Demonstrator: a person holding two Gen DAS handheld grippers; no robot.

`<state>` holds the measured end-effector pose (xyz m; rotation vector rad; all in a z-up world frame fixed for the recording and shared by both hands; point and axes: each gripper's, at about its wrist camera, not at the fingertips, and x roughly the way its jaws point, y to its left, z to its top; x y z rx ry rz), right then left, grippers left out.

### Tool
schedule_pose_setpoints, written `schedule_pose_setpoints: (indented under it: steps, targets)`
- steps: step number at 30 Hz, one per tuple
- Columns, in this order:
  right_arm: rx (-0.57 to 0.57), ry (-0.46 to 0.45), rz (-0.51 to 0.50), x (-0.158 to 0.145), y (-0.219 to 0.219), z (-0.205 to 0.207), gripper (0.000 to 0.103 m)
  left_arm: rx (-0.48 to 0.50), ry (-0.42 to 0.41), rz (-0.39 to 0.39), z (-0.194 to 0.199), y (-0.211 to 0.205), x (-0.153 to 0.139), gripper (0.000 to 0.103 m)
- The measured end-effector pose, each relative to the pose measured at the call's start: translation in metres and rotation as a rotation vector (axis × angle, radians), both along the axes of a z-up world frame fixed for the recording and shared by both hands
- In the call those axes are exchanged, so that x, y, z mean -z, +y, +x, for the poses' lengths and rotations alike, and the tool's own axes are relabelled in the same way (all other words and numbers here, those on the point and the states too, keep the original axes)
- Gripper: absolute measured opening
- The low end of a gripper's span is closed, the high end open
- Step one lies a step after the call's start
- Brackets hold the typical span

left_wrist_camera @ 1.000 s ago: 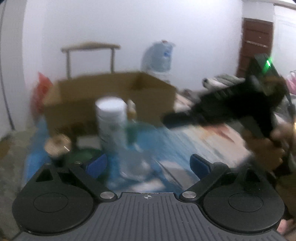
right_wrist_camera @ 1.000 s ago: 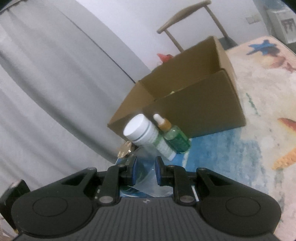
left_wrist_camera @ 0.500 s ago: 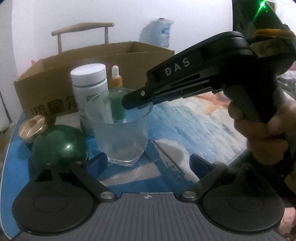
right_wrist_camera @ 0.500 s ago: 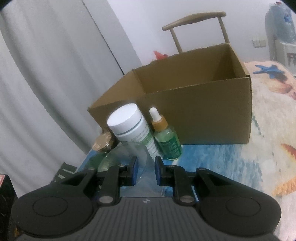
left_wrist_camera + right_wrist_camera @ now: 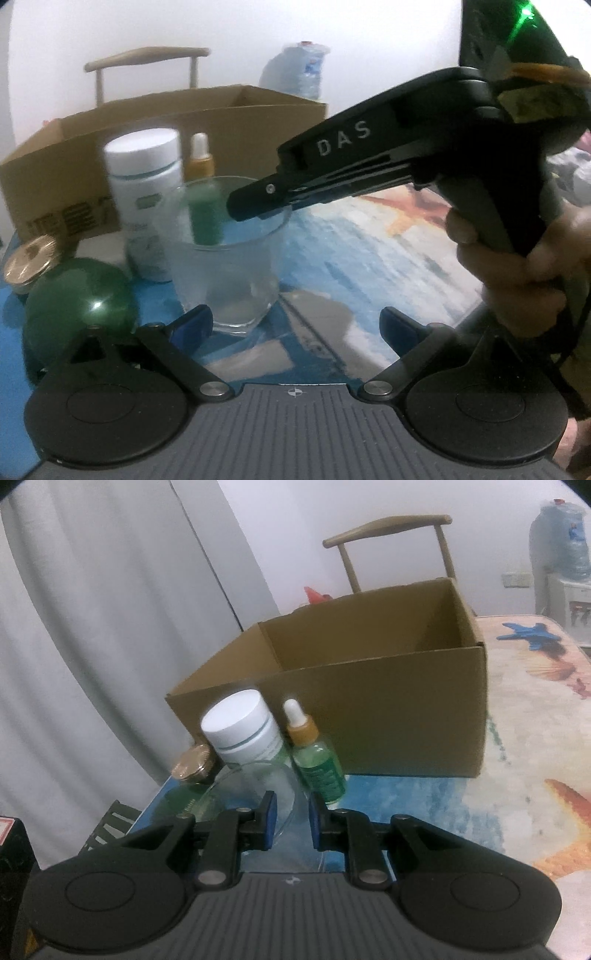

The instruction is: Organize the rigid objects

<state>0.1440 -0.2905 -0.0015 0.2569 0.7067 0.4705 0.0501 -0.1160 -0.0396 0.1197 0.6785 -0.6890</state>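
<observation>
A clear glass [image 5: 225, 258] stands upright on the blue mat. My right gripper [image 5: 258, 201] reaches in from the right and is shut on the near side of its rim; in the right wrist view the glass [image 5: 251, 786] wall runs between the narrow pads of that gripper [image 5: 291, 816]. My left gripper [image 5: 295, 321] is open and low, its left fingertip [image 5: 195, 321] just in front of the glass's base, holding nothing. Behind the glass stand a white bottle [image 5: 144, 192] and a green dropper bottle [image 5: 317, 760]. An open cardboard box [image 5: 369, 701] stands behind them.
A dark green ball [image 5: 74, 302] and a gold-lidded jar [image 5: 29, 254] lie left of the glass. A chair [image 5: 388, 528] stands behind the box and a grey curtain [image 5: 92, 627] hangs at the left. The patterned tablecloth [image 5: 535, 738] stretches to the right.
My left gripper has come down and closer to the glass. My right gripper has rolled level while staying at the glass's rim. The glass has not moved.
</observation>
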Motion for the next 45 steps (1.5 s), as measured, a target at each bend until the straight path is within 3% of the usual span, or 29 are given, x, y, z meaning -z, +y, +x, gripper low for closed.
schedule_pose_setpoints:
  steps: [16,25,32,38,45]
  targets:
    - [0.113,0.022,0.003,-0.003,-0.049,-0.012,0.02,0.106,-0.029,-0.018,-0.003,-0.035,0.001,0.097]
    - [0.116,0.026,0.026,-0.002,-0.051,-0.011,0.02,-0.017,-0.117,-0.013,-0.004,-0.02,-0.004,0.097]
    - [0.117,0.02,0.024,-0.002,-0.051,-0.012,0.02,-0.053,-0.12,0.012,0.012,-0.031,-0.002,0.096]
    - [0.113,0.017,0.029,-0.001,-0.051,-0.012,0.021,-0.062,-0.122,0.049,0.021,-0.042,-0.003,0.079]
    - [0.103,0.016,0.036,0.0,-0.052,-0.01,0.021,-0.076,-0.145,0.072,0.025,-0.05,-0.003,0.071]
